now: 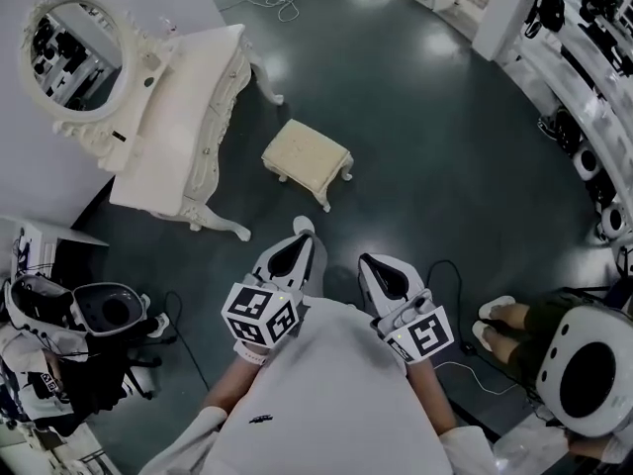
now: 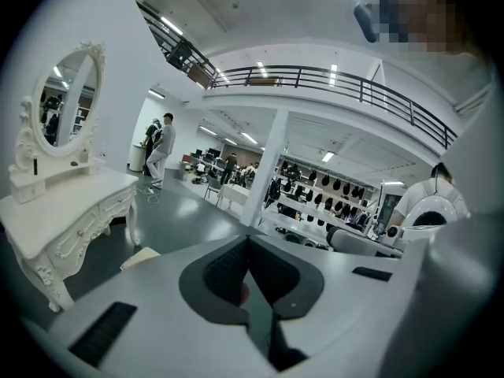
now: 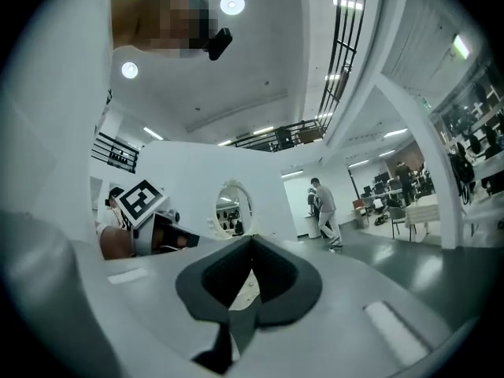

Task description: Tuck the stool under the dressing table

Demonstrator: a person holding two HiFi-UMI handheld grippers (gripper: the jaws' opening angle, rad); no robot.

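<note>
Stool (image 1: 308, 154) standing clear of the dressing table (image 1: 183, 117), both grippers clenched empty

Nearest you, your left gripper (image 1: 303, 228) and right gripper (image 1: 367, 259) are each closed on nothing, jaws pressed tip to tip. Each carries a cube (image 1: 260, 315) printed with black-and-white square markers. Ahead of them the cream stool sits upright on the dark floor (image 1: 415, 146), out in front of the dressing table. It is near the table's carved legs (image 1: 226, 228) but apart from them, with no part under the top. Behind the tabletop rises the oval mirror (image 1: 73, 55). Well beyond the table's far end, a person (image 2: 161, 144) stands.
</note>
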